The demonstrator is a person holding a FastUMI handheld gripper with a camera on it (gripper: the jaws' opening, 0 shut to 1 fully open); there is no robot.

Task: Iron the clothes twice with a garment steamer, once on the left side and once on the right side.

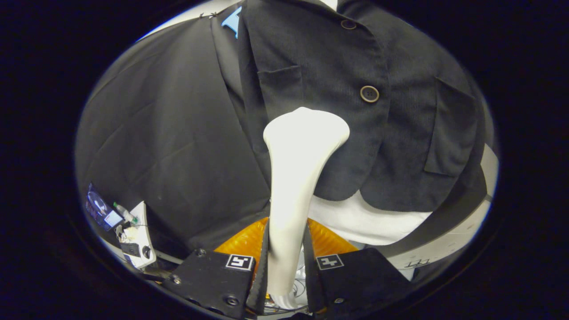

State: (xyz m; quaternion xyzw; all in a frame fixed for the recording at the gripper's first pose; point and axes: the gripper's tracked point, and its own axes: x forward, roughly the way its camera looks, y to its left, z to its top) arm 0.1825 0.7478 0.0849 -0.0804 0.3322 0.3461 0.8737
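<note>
White steamer [302, 178] upright against hanging black jacket [338, 89] (buttoned)

The dark jacket [320, 89] blocks the way directly beyond the steamer [298, 178] gripped between the jaws; a control box [135, 240] stands lower left.

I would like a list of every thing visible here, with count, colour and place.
jacket: one, black, hanging beyond the fingers.
buttons: two, dark, on the jacket front.
white garment: one, showing below the jacket hem.
steamer: one, white, handle between the fingers, head against the jacket.
white device: one, low, beside the left finger.
gripper: one, both fingers pressing the steamer handle.
</note>
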